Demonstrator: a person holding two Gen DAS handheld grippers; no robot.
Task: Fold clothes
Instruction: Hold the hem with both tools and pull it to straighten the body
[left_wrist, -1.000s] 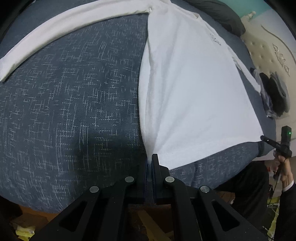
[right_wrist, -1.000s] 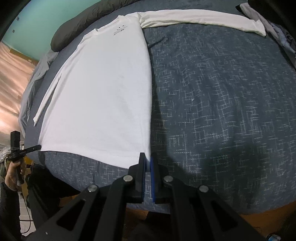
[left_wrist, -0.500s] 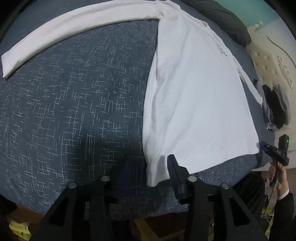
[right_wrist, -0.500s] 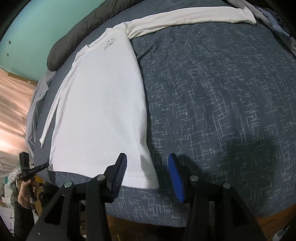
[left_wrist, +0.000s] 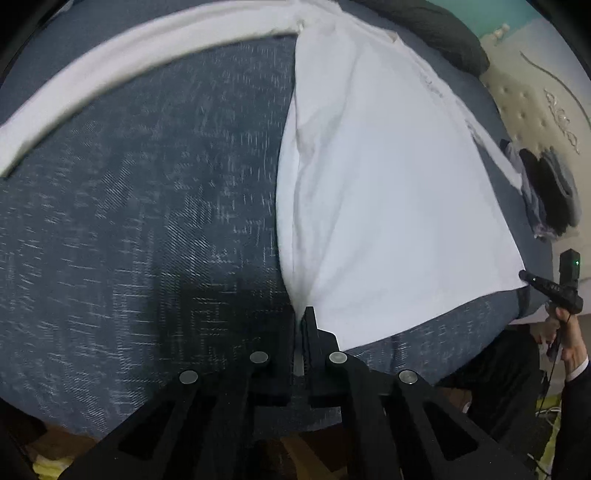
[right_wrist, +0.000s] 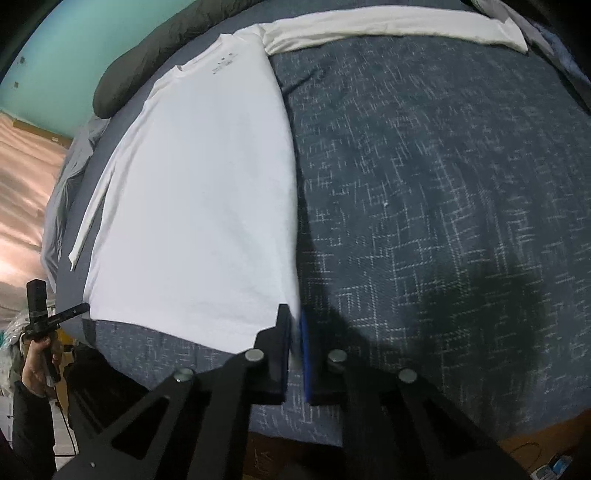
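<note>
A white long-sleeve shirt (left_wrist: 388, 203) lies flat on a dark blue patterned bedspread (left_wrist: 129, 240), collar away from me. My left gripper (left_wrist: 304, 314) is shut on its near hem corner, and the fabric puckers into a ridge above the fingers. One sleeve (left_wrist: 129, 70) stretches out to the left. In the right wrist view the shirt (right_wrist: 207, 203) spreads left of my right gripper (right_wrist: 293, 317), which is shut on the other hem corner. The second sleeve (right_wrist: 388, 27) runs along the top. Each view shows the opposite gripper (left_wrist: 546, 288) (right_wrist: 70, 314) at the far hem corner, held by a hand.
A dark grey bolster (right_wrist: 147, 62) lies at the head of the bed below a teal wall. A heap of dark clothes (left_wrist: 550, 192) sits by the cream tufted headboard (left_wrist: 528, 103). The bed's near edge (right_wrist: 369, 428) runs just below both grippers.
Half a second ago both grippers stood open over the hem corners. Both have since shut on the corners again, and the fabric by the left one has bunched up.
</note>
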